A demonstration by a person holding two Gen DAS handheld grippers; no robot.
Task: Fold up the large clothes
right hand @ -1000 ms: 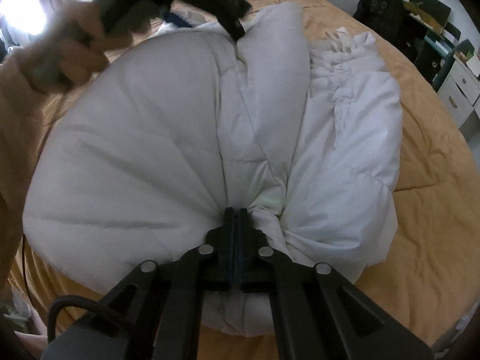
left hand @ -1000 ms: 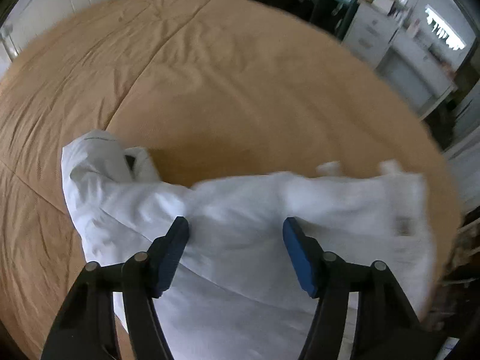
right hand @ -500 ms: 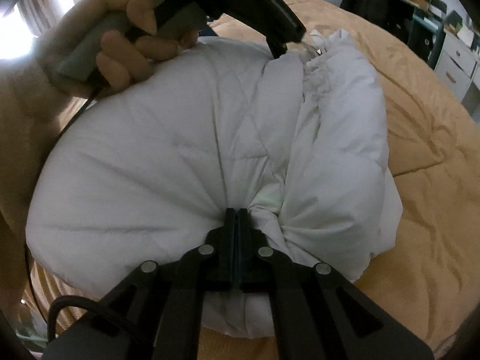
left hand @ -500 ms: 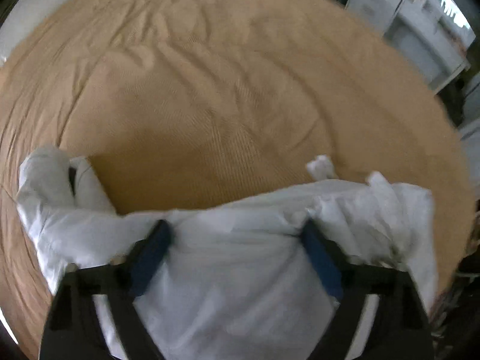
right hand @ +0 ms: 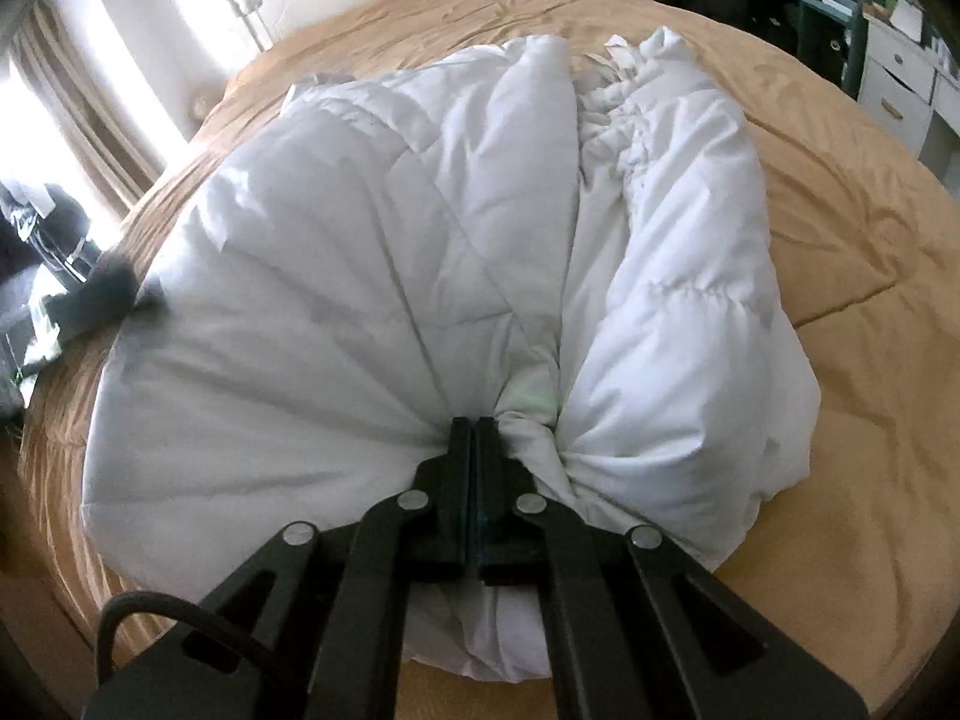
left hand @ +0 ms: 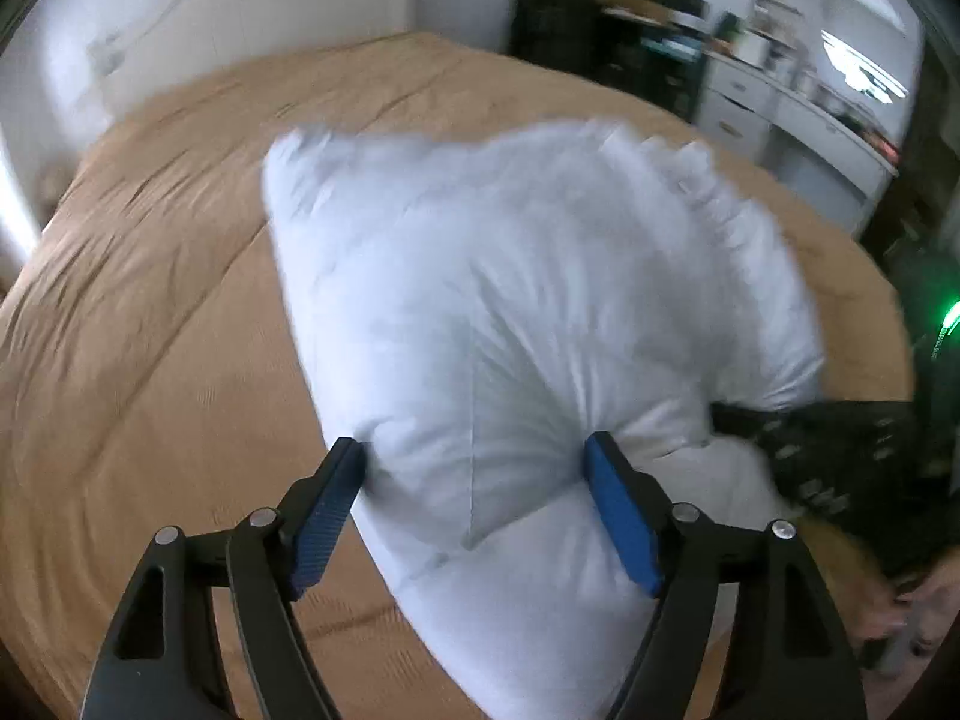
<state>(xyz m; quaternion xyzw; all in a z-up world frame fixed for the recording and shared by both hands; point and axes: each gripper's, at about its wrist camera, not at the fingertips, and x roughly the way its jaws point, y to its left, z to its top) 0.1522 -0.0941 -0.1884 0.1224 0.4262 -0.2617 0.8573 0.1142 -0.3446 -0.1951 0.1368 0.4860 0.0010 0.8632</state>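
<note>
White quilted puffer garment (right hand: 420,276), bulky and doubled over, lying on the tan bedcover. Stitched panels fanning out from a bunched near edge. Gathered, ruffled strip running near to far, right of centre. Puffy roll along the right side. Blurred in the left view (left hand: 528,300).

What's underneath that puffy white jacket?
The white jacket lies on a tan bedspread, which shows all around it. Whatever sits directly beneath the jacket is covered.
</note>
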